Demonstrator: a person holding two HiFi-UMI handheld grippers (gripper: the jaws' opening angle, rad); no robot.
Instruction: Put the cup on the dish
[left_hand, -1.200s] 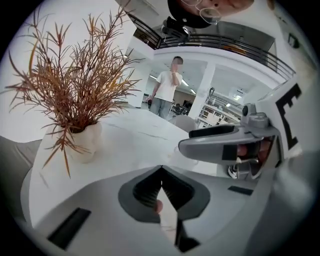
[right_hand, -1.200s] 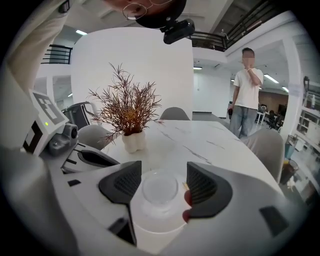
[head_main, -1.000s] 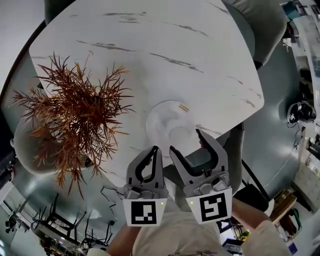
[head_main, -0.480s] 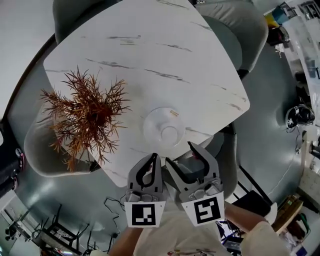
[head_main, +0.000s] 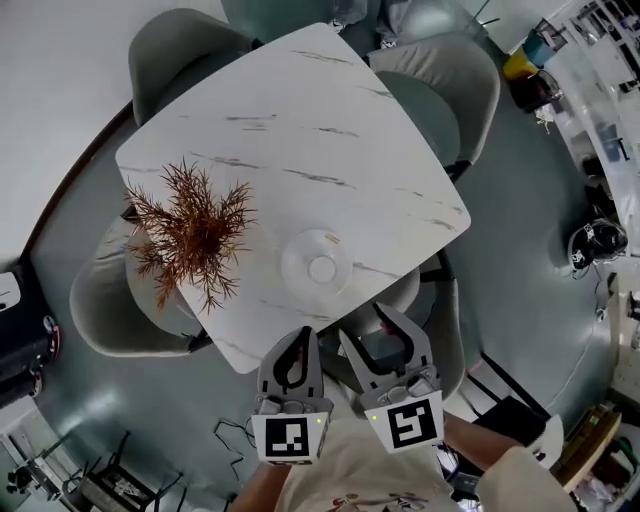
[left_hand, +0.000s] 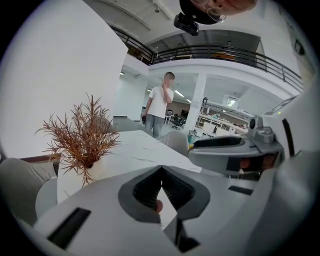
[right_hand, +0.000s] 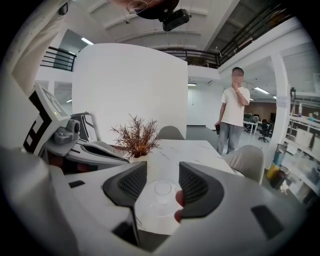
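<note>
The cup (head_main: 322, 268) is standing on the dish (head_main: 298, 262) — we are holding the left gripper (head_main: 305, 332) jaws together, and the right gripper (head_main: 367, 324) jaws apart after just closing slightly. Both are empty.

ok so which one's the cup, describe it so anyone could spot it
Start at the white marble table. Near its closest edge, right of the dry reddish-brown plant, lies a clear round dish. The cup is the small clear glass standing on that dish, the only upright vessel there.

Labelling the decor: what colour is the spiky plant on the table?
The plant is rusty orange-brown, clearest in the head view.
</note>
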